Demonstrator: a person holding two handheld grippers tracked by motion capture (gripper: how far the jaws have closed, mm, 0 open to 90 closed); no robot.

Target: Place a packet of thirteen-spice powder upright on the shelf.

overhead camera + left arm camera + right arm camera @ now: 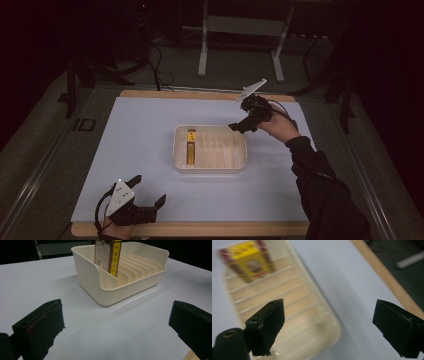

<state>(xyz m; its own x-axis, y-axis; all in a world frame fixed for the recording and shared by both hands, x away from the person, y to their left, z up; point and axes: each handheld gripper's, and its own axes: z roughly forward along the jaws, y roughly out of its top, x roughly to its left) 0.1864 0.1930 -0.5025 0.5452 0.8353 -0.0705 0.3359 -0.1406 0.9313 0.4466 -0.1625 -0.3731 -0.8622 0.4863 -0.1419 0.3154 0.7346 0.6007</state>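
Both grippers are agape and hold nothing. Right gripper (243,123) hangs over the tray's far right corner, tilted down toward it, its black jaws wide apart; a grey three-cornered plate juts up from its top, and a hand in a dark sleeve (320,185) holds it from behind. In the right gripper view (329,327) the jaws are blocky, matte wedges with scuffed edges, and they frame the tray's rounded corner from above.

Left gripper (148,191) sits low at the near left corner of the table, well apart from the tray. Its jaws are likewise spread, and a pale plate with a small lit dot lies on its back. In the left gripper view (117,325) the two dark pads sit far to either side with bare mat between them.

A tray (241,150) rests mid-table: cream plastic, glossy, rectangular with rounded corners and a lip that dips at one end. Thin upright ribs split its inside into narrow slots. In the slot second from the left end, a box (191,146) stands on edge, slim and flat, printed cardboard in brown with a yellow spine bearing small characters. The other slots hold nothing.

Beneath lies a mat (140,140), smooth, pale blue-white and matte, covering a table (200,229) whose light wooden edge shows along the near and far sides.
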